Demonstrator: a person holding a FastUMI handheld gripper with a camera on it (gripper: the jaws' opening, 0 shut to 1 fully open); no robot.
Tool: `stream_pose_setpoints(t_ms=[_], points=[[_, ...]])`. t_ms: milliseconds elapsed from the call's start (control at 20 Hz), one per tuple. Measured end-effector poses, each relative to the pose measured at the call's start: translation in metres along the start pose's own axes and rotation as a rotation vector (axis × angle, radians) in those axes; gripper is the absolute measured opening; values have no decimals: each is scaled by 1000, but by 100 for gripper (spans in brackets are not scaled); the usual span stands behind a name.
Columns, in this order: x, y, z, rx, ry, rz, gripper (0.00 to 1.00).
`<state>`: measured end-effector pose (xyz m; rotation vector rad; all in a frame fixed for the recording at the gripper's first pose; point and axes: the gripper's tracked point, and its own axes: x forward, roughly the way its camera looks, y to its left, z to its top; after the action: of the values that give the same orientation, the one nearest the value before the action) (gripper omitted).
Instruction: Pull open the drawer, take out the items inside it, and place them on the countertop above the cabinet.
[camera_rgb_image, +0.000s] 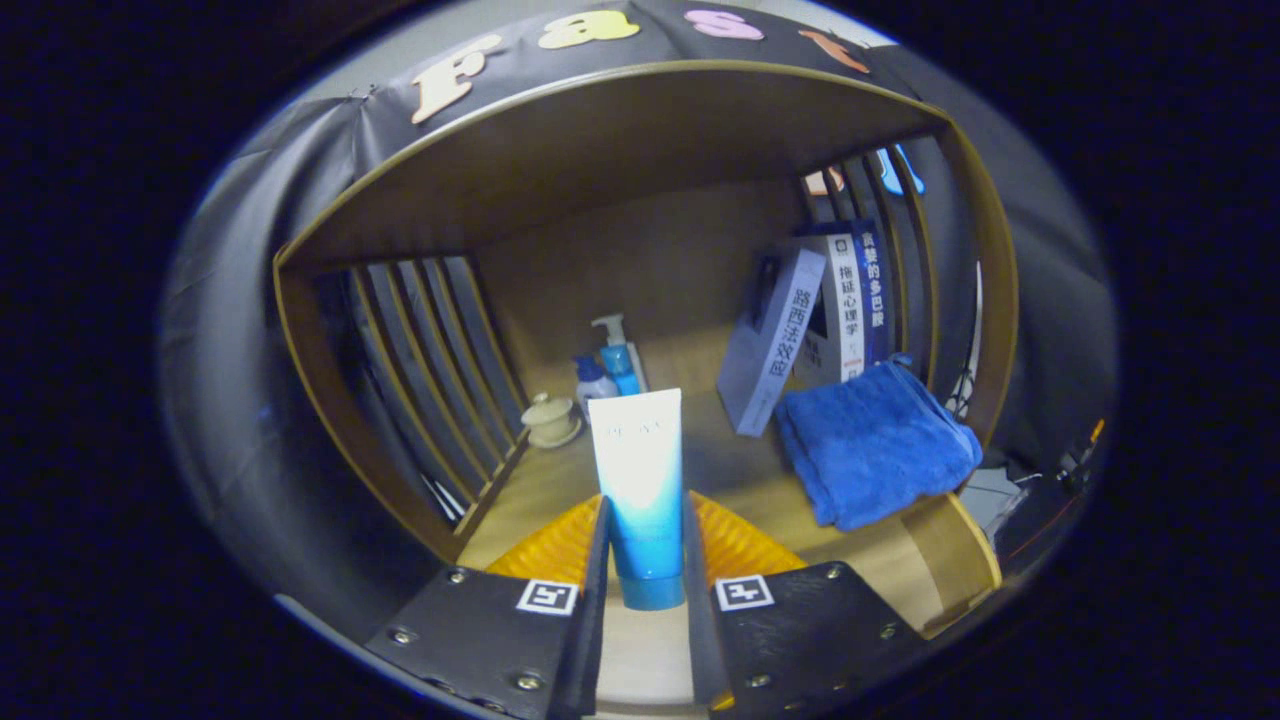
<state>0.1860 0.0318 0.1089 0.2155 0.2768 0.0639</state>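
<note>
A white and blue squeeze tube (640, 490) stands cap-down between my two fingers, and my gripper (645, 525) is shut on its lower part. The tube rises over the wooden countertop (540, 490) of the cabinet, inside an open shelf alcove. Its blue cap (652, 592) hangs just above the countertop's front part. The drawer is hidden below my view.
A folded blue towel (872, 445) lies on the counter to the right. Leaning books (800, 335) stand behind it. At the back left are two pump bottles (610, 365) and a small cream lidded cup (550, 418). Slatted side walls (420, 350) bound the alcove.
</note>
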Motion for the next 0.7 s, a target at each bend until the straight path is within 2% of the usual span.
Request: stream_pose_setpoints(t_ms=[350, 700], points=[[81, -18, -42, 19, 78, -55, 36], [121, -23, -76, 5, 116, -81, 36]])
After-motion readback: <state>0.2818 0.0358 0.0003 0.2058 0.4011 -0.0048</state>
